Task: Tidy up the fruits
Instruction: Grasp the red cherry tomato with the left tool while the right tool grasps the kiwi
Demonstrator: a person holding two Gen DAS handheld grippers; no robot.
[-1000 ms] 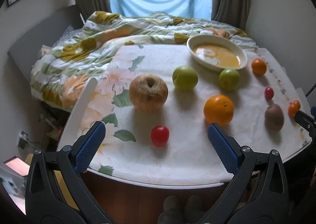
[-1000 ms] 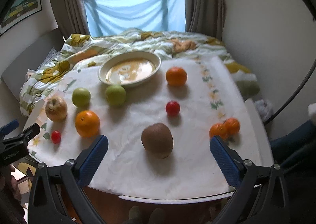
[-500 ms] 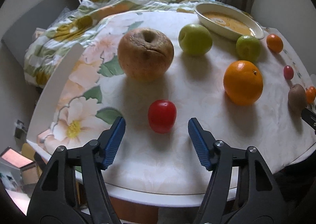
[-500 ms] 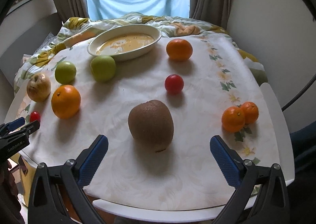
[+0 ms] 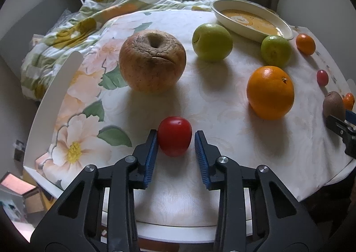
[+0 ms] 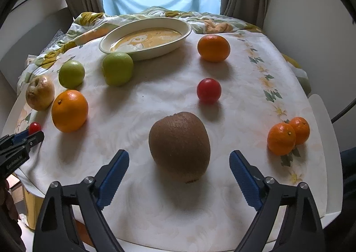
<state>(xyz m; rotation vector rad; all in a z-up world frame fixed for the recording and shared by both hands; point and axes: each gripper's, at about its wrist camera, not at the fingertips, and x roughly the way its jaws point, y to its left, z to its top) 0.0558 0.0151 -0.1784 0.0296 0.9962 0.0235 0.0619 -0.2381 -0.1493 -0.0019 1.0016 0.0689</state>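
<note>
Left claw (image 5: 175,140): jaws were closing around the small red tomato (image 5: 174,136); the left pad appeared to touch its skin, the right pad stood just clear, so no firm grip yet.
Right claw (image 6: 179,169): jaws were apart and closing, one on each side of the kiwi (image 6: 179,145), neither pad touching it.
Tomato, place: near the front edge of the worktop (image 5: 222,158), toward its left side, in front of the wrinkled brown apple (image 5: 152,60).
Tomato, handling: judged light, smooth and thin-skinned; likely to slip or split under hard pressure. Grip at the widest part, across the sides, with light force.
Kiwi, place: near the front edge, toward the right side, with a second red tomato (image 6: 208,90) behind it.
Kiwi, handling: judged light, fuzzy and soft beneath the skin; the rough surface should hold well. Grip across the short width at mid-body.
Dish (image 6: 184,33): oval, cream-coloured, at the far edge of the worktop; it held no fruit, and only its orange printed base showed.
Other fruit: two green apples (image 6: 117,68), a large orange (image 6: 69,110), one tangerine (image 6: 213,47) near the dish, and two small tangerines (image 6: 281,138) touching each other near the right edge.
</note>
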